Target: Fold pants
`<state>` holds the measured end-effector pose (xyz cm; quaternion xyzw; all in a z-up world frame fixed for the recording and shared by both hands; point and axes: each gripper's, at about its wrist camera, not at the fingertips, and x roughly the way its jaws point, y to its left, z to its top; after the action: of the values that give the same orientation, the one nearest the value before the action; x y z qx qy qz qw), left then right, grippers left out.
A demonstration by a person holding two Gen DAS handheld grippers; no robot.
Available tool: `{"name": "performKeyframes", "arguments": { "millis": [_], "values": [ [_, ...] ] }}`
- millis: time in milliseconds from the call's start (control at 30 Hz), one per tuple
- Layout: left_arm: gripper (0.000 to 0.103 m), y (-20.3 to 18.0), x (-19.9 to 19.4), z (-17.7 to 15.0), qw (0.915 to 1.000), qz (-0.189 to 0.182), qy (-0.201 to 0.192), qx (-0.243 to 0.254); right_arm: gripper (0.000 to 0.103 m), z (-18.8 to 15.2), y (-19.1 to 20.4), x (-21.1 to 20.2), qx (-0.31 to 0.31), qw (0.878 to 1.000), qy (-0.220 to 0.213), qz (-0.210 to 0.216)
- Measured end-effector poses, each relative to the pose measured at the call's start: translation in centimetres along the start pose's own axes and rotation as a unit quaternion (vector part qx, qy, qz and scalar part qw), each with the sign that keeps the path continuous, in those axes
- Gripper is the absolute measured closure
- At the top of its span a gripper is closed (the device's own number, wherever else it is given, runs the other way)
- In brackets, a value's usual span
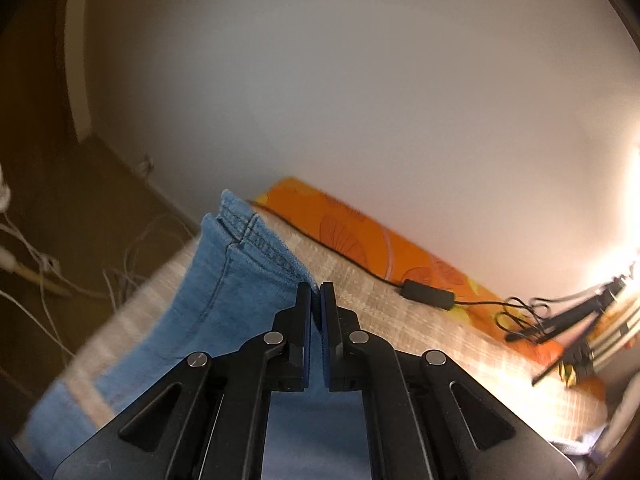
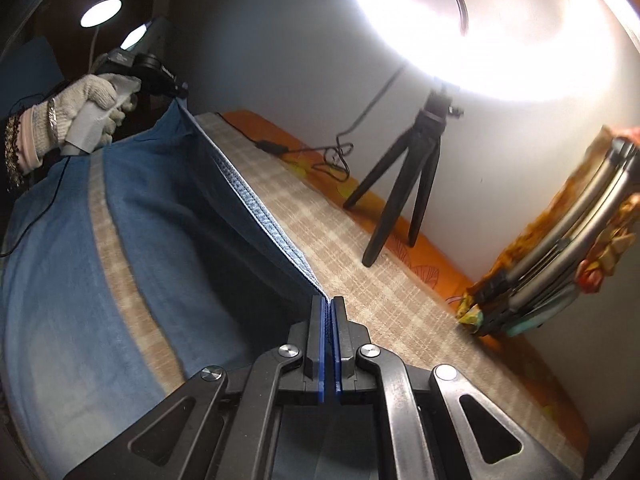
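Pinching the denim between blue-padded jaws, the left gripper (image 1: 316,292) and the right gripper (image 2: 327,304) each hold one end of a stitched edge of the blue jeans (image 1: 224,280). It is probably the hem end of the legs, though that is hard to confirm. The grips sit well apart so that the edge between them is pulled into a straight, taut line. That likely lets the lifted part be carried over the rest as one even fold.

From the right wrist view, the edge runs from the jaws up to the far gripper, held by a gloved left hand (image 2: 92,108). The remaining jeans sag below onto the checked table cover (image 2: 360,264). Beyond lie an orange mat (image 1: 360,224), a black tripod (image 2: 408,184) under a bright ring light (image 2: 480,24), and a black cable (image 1: 360,268).
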<state>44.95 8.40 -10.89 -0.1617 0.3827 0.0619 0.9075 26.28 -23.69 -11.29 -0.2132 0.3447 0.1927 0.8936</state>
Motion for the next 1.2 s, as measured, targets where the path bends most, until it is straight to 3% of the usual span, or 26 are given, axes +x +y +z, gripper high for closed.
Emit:
{"name": "performKeyframes", "arguments": {
  "millis": [333, 733, 867, 1000, 1200],
  "values": [
    [0.100, 5.6, -12.1, -3.4, 0.9983, -0.035, -0.046, -0.006, 0.103, 0.1, 5.9, -9.7, -0.034, 0.999, -0.028, 0.011],
    [0.100, 12.2, -21.3, -12.8, 0.9966, -0.037, -0.072, -0.012, 0.103, -6.9, 16.6, -15.6, -0.065, 0.996, 0.006, 0.054],
    [0.100, 14.9, -21.7, -17.1, 0.9976, -0.029, -0.054, -0.033, 0.103, -10.2, 19.9, -15.0, -0.082, 0.994, 0.039, 0.064],
    [0.100, 17.8, -19.6, -21.0, 0.9976, -0.024, -0.014, -0.063, 0.103, -13.1, 22.0, -12.7, -0.087, 0.991, 0.071, 0.074],
    [0.100, 20.1, -17.5, -22.6, 0.9939, -0.038, 0.002, -0.104, 0.101, -14.5, 23.1, -9.8, -0.093, 0.983, 0.124, 0.101]
  ]
}}
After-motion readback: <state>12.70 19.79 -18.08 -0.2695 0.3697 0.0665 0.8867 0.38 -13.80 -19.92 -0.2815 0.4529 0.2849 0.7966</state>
